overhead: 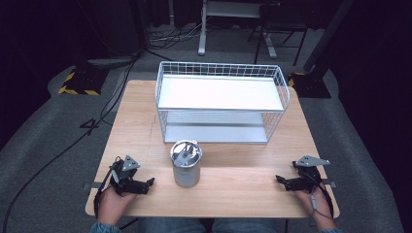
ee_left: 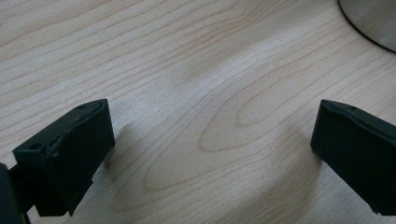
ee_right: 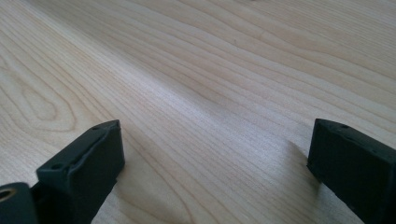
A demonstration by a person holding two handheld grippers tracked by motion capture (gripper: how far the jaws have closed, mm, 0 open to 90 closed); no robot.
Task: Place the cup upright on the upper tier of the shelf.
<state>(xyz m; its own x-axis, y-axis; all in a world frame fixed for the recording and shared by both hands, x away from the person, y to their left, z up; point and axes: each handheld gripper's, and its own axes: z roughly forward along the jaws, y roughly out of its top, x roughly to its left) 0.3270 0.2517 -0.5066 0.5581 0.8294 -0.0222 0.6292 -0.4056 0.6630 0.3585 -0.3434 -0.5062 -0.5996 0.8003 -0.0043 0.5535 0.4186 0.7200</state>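
Currently, both hands are resting low on the table, one at each side of the can.
Left gripper [overhead: 145, 184]: lying at the lower left of the high view, jaws standing wide apart with nothing between them; likely parked there so the can stays free to reach.
Right gripper [overhead: 283, 180]: sitting at the lower right, jaws likewise spread and empty, pointing inward toward the middle.
Table [overhead: 233, 187]: pale wood grain is running under both pairs of jaws in the gripper views.
Can [overhead: 185, 164]: standing upright at the lower centre of the high view, between the two grippers and nearer the left one, touching neither; its grey base is peeking into the upper right corner of the left gripper view [ee_left: 373, 21].
Can's look: round, brushed metal, shiny lid with a clasp or handle lying on top.
Wire shelf [overhead: 221, 73]: standing behind the can at the centre, white, two tiers, open side facing the person, probably waiting to receive it.
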